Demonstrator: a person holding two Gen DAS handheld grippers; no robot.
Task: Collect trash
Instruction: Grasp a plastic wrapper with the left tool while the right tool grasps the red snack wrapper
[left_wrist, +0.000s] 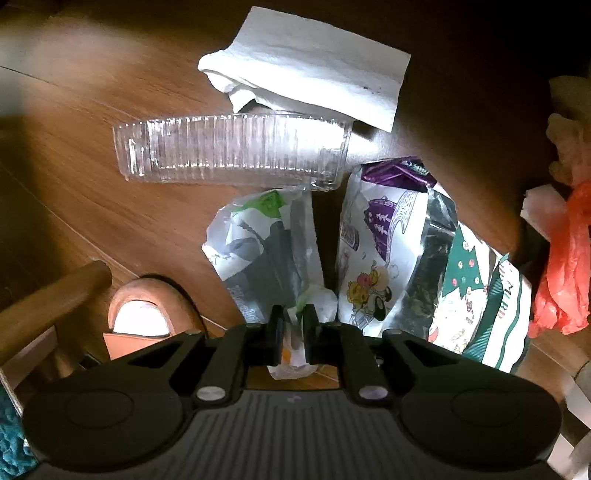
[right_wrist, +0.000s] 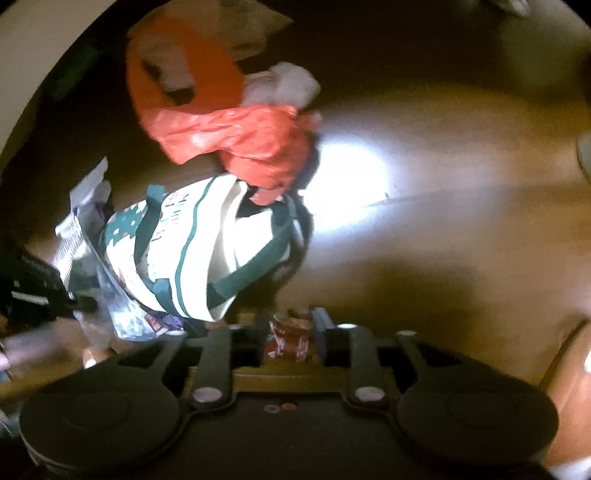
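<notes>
My left hand-held gripper (left_wrist: 293, 325): pinched tight on the near end of a crinkled green-and-white wrapper (left_wrist: 266, 243), which runs away from the pads over the wooden floor (left_wrist: 110, 206).
My right hand-held gripper (right_wrist: 291, 332): partly closed, with a small red-brown wrapper (right_wrist: 290, 334) between the pads; I cannot tell whether the pads actually press on it.
Purple-and-white snack bag (left_wrist: 384, 243): just right of the wrapper in my left grip, lying flat, its right edge against the tote.
Clear ribbed plastic container (left_wrist: 232, 149): on its side, just beyond both wrappers.
White paper napkin (left_wrist: 310, 66): at the far side, its near edge overlapping the container.
Green-and-white tote bag (right_wrist: 207, 251): on the floor, left of my right gripper; in the left wrist view it sits at the right, partly cut off by the gripper body.
Orange plastic bag (right_wrist: 240, 144): crumpled, beyond the tote and touching its far edge.
Floor: brown planks, a bright patch of light right of the tote.
</notes>
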